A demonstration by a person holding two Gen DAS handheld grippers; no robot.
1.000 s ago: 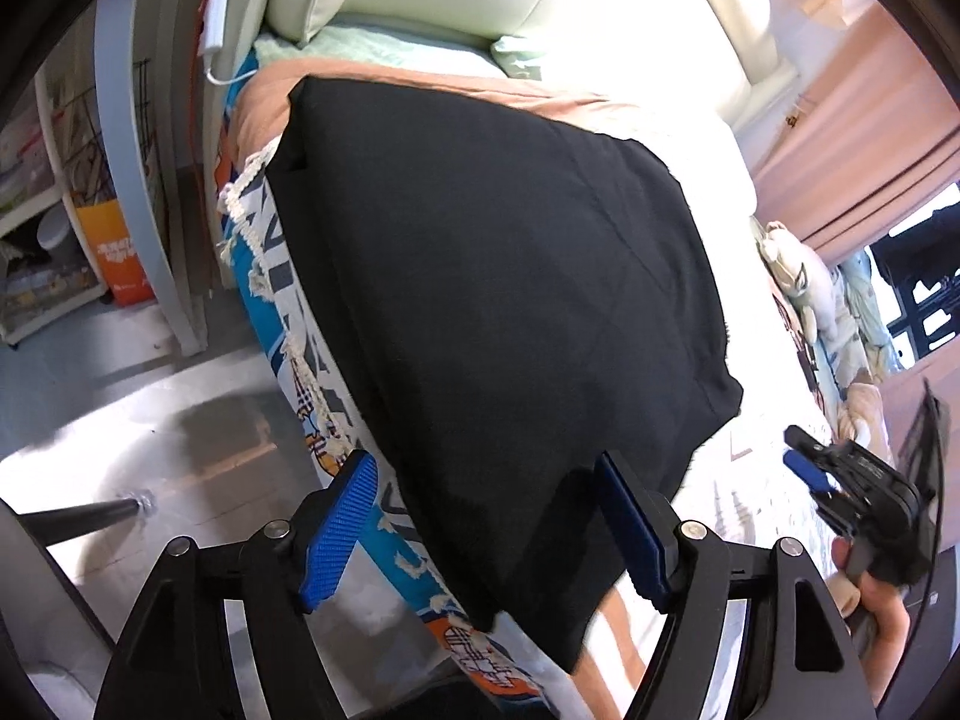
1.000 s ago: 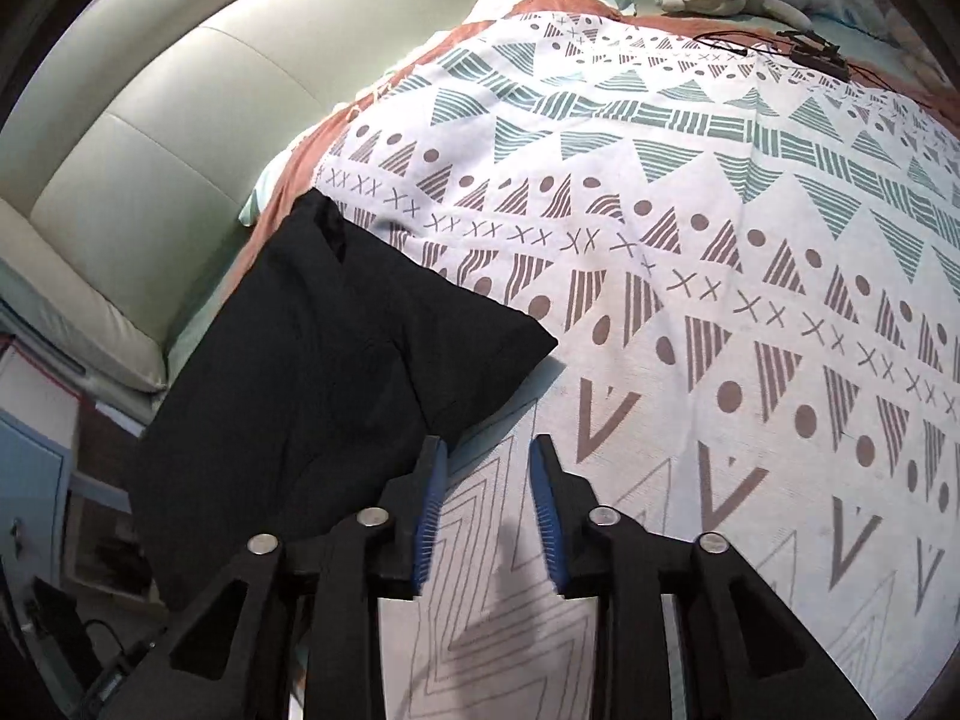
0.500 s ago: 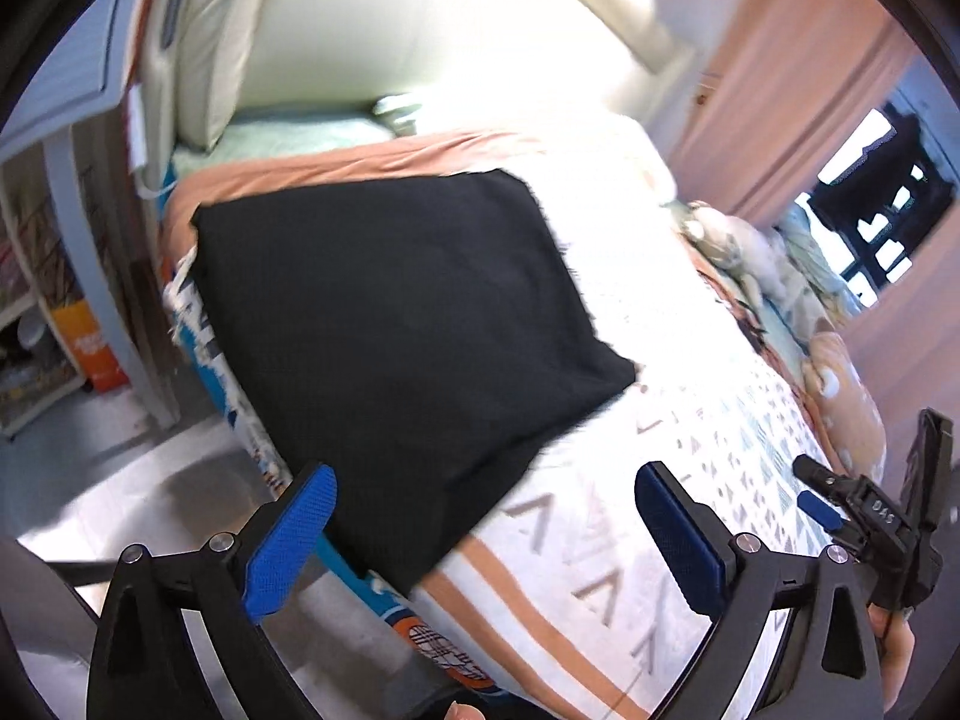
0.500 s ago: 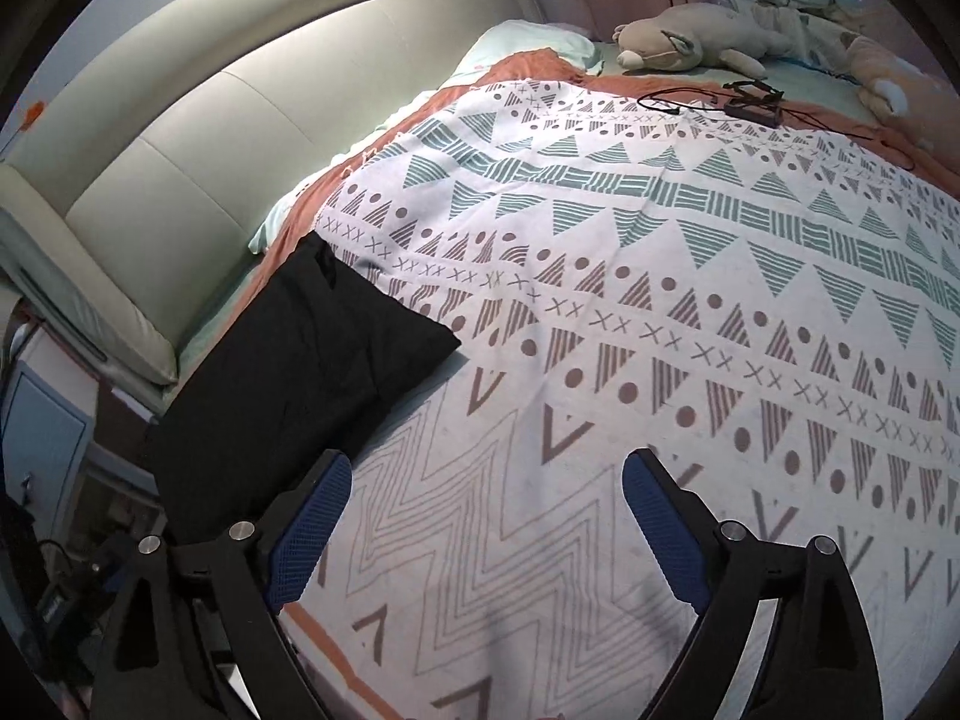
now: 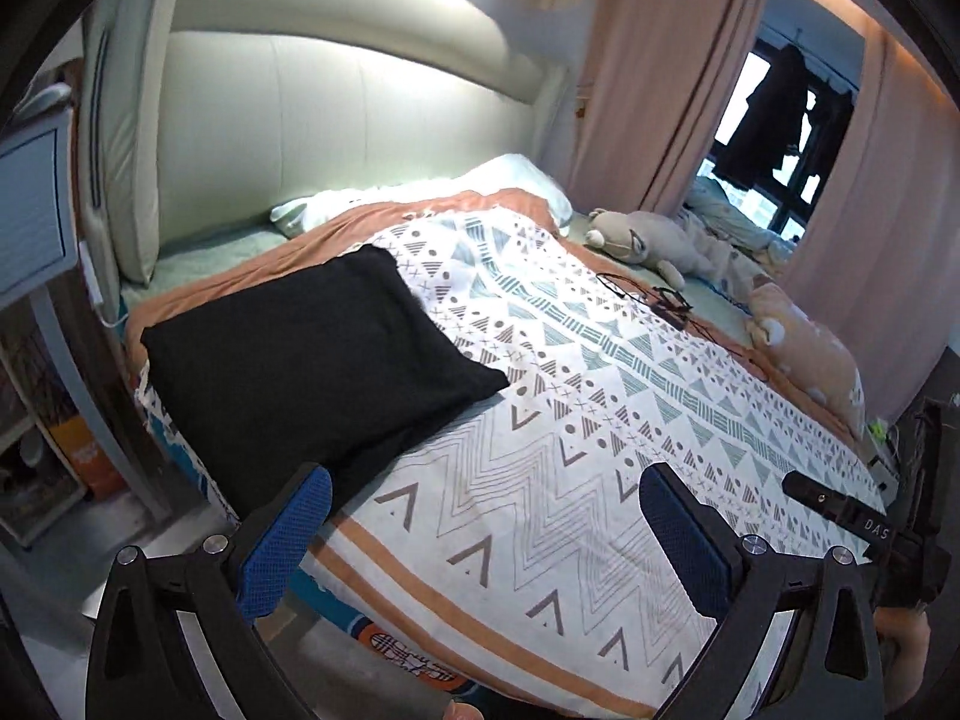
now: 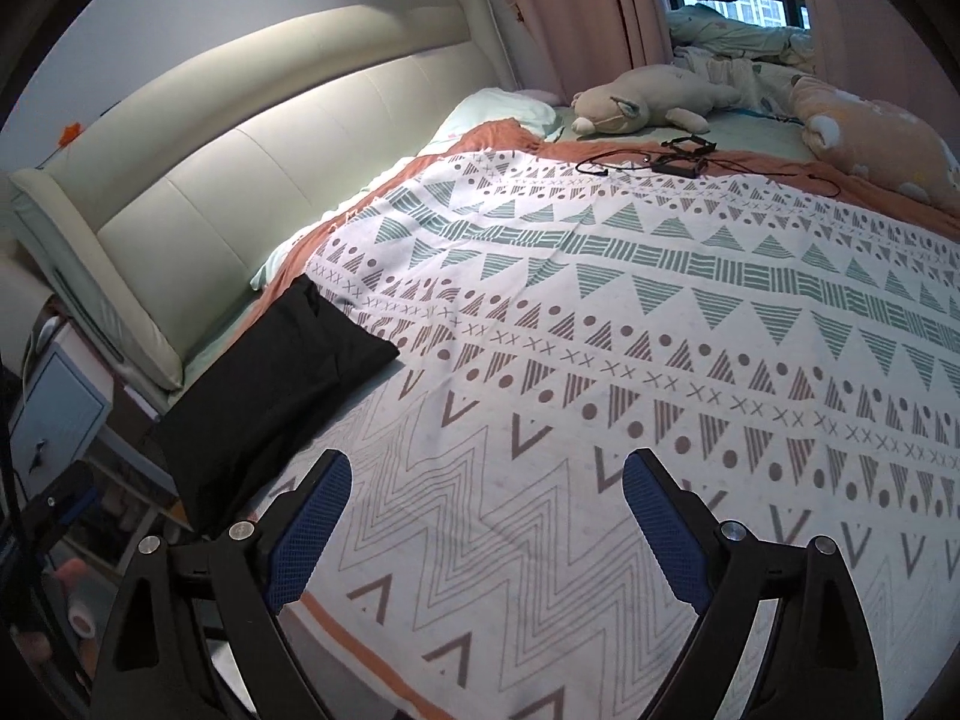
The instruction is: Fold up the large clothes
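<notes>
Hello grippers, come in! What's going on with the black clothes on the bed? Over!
Left gripper jaws opening, empty. Right gripper open, empty. Black garment folded, lying on the patterned blanket at the bed's edge. Nothing in the way.

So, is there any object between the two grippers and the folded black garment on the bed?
Nothing visible. Only bare patterned blanket lies between the open, empty left gripper, the open, empty right gripper and the black garment. The cables and plush toys lie far beyond.
</notes>
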